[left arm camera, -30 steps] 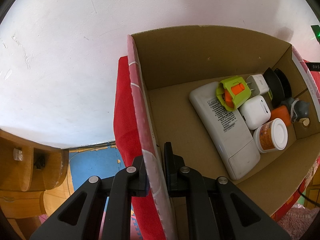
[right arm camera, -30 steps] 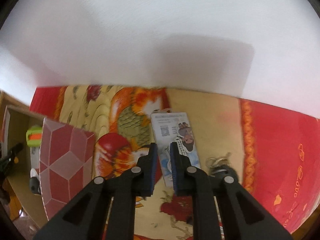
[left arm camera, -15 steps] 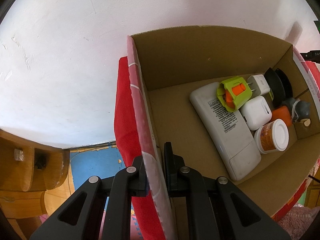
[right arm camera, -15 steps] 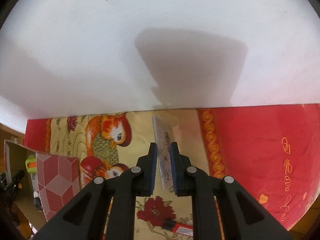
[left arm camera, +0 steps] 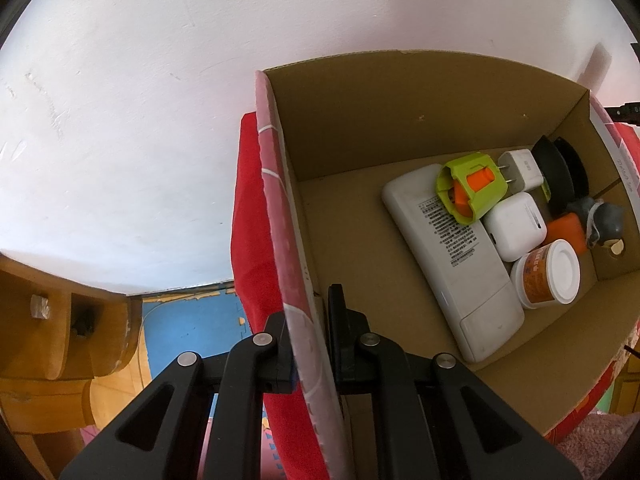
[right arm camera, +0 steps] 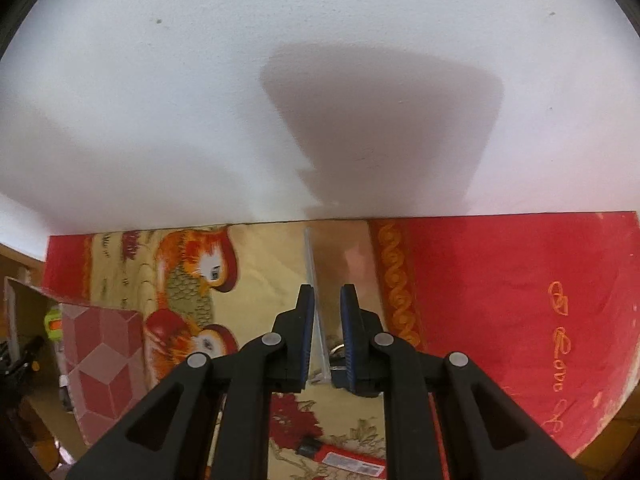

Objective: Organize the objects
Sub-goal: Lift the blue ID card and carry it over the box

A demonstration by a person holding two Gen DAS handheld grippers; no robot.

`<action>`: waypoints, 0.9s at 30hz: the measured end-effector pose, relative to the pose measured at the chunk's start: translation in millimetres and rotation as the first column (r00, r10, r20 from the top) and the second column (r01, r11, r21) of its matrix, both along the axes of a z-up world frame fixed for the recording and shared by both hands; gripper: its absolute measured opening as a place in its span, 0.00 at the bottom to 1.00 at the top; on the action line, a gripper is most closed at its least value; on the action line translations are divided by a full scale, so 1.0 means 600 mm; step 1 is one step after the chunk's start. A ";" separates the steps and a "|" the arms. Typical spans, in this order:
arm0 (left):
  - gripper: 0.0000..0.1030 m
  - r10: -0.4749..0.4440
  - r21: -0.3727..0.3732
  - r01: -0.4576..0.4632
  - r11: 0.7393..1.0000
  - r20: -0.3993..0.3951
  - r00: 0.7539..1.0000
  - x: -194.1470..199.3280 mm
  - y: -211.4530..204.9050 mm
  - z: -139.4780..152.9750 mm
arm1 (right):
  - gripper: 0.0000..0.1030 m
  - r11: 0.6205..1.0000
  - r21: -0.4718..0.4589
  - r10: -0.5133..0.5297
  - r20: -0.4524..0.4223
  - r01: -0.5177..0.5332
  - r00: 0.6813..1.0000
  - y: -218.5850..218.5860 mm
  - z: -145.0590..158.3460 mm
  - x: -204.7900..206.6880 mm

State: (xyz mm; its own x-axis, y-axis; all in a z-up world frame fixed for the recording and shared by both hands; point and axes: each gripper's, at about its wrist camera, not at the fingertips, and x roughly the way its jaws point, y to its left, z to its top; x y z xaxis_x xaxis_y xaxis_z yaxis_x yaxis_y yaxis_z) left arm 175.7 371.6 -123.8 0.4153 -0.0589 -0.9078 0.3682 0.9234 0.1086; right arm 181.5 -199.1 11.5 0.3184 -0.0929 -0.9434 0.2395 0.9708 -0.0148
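A: 2 grippers are busy. What changes with the right gripper (right arm camera: 327, 320)?

B: 1 second ago the card (right arm camera: 316, 300) lies flat on the tablecloth (right arm camera: 500, 300), with its printed face up. Now it is off the cloth, pinched between the jaws, and I see only its thin edge, nearly upright. The view also shows more wall and less cloth, so the hand has risen.

A: So the pick is done?

B: I judge yes. The carry to the cardboard box (right arm camera: 100, 360) is what remains (the box is at the far left of this view, well apart).

A: And the left gripper (left arm camera: 310, 320)?

B: It has not moved. Its jaws are closed on the left wall of the box (left arm camera: 280, 220), 1 finger outside, 1 inside, pointing steeply down. It steadies the box.

A: What is inside?

B: A white remote (left arm camera: 452, 260), a green and orange thing (left arm camera: 472, 188), a charger (left arm camera: 520, 170), a jar (left arm camera: 548, 276). Free floor remains at the left of the remote, so the card can go there.
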 end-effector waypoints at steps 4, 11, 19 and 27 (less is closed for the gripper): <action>0.10 -0.001 0.003 0.001 1.000 0.000 1.000 0.000 0.000 -0.001 | 0.12 0.991 -0.107 -0.083 -0.061 0.076 0.995 -0.015 -0.027 0.008; 0.10 0.000 0.005 0.000 1.000 -0.001 1.000 0.000 -0.001 -0.001 | 0.75 0.995 0.067 -0.069 -0.043 0.071 0.997 -0.051 -0.045 -0.009; 0.10 -0.002 0.005 0.002 1.000 -0.001 1.000 0.000 -0.001 -0.002 | 0.83 0.999 -0.015 0.035 -0.135 -0.037 0.990 -0.011 -0.097 0.019; 0.10 0.000 0.005 0.000 1.000 -0.002 1.000 0.001 -0.001 -0.002 | 0.54 0.999 0.029 -0.027 -0.156 0.032 0.987 -0.031 -0.117 0.035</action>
State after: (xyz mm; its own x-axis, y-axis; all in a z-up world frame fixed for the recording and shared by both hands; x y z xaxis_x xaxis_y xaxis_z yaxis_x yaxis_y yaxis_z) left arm 176.2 370.9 -125.2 0.4132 -0.0544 -0.9090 0.3686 0.9228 0.1123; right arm 202.3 -217.7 -58.5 0.1652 -0.0695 -0.9838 0.2648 0.9640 -0.0236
